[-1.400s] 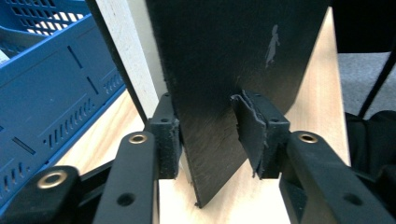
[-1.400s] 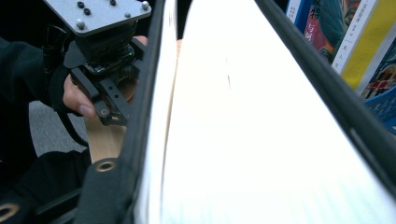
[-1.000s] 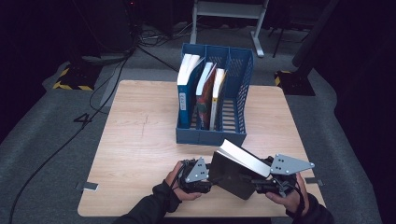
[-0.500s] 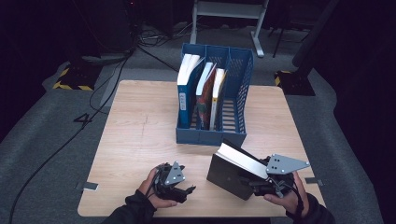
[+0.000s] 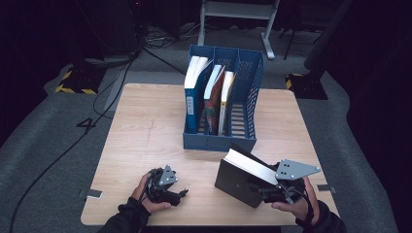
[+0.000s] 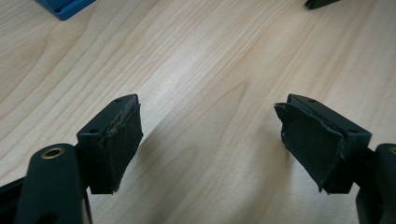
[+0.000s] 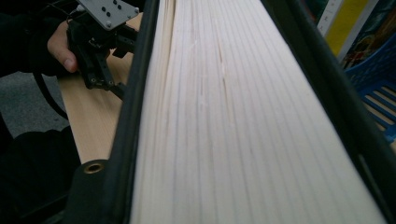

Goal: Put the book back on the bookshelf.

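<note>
**Black book held tilted at the bench's near right; left jaws wide and empty**

Nearest, at about 5 o'clock on the bench (image 5: 145,126), the right gripper (image 5: 286,187) holds a black-covered book (image 5: 238,182) tilted, pale page edge uppermost, its lower corner close to the near edge. The right gripper view looks straight along that page block (image 7: 233,116), a black jaw pressed flat against each cover, so the jaws are closed firmly on the book.

At about 7 o'clock the left gripper (image 5: 165,187) sits in the person's left hand (image 5: 145,194), just inside the near edge. The left gripper view shows its jaws spread wide with only bare wood grain between them, a detail too small to read from above. The right gripper view catches this same gripper (image 7: 100,42) beyond the book's cover.

Between the two grippers lies a strip of open bench; the whole left half, 8 to 11 o'clock, is bare wood.

Farther off, around 12 to 1 o'clock, a blue file rack (image 5: 243,141) stands with upright books (image 5: 197,92) in its left compartments; its rightmost slot shows bare slats. The held book's upper corner comes near the rack's front wall.
</note>
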Motion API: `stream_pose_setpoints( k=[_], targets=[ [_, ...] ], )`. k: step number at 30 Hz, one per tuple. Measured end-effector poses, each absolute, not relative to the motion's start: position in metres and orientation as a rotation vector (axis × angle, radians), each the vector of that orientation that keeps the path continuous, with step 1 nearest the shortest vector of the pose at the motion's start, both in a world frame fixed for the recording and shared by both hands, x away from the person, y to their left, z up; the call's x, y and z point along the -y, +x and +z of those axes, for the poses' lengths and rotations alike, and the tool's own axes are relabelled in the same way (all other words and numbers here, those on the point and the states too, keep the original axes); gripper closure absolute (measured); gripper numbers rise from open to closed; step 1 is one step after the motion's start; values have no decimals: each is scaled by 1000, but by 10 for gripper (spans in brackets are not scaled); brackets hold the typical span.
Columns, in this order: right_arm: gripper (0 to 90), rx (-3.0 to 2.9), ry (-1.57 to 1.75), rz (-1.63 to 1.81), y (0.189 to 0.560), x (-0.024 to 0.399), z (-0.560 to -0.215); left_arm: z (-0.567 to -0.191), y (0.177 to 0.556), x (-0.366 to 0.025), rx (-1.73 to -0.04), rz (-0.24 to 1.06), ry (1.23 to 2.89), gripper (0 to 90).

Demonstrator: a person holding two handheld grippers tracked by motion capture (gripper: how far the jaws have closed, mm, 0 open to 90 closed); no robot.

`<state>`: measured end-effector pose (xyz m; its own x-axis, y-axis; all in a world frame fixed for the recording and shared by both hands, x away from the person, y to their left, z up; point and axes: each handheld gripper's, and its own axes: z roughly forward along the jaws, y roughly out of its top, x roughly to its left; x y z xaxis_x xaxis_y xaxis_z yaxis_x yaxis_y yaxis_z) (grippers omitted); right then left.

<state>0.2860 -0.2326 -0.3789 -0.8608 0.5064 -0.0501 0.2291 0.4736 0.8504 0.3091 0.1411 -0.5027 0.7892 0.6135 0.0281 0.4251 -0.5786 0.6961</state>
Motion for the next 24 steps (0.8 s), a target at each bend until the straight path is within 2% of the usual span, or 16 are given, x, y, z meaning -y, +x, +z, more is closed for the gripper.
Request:
stream_pose_setpoints(
  k=[9,13,24],
  targets=[
    [488,-2423,603,1366,287,236,-377,-504,314,-145,-825,318,2248,211],
    [500,-2421,598,1366,287,237,-377,-504,315,-145,-843,325,2248,180],
    [522,-2367,633,1391,288,236,-377,-505,315,-146,-838,318,2247,179]
  ],
)
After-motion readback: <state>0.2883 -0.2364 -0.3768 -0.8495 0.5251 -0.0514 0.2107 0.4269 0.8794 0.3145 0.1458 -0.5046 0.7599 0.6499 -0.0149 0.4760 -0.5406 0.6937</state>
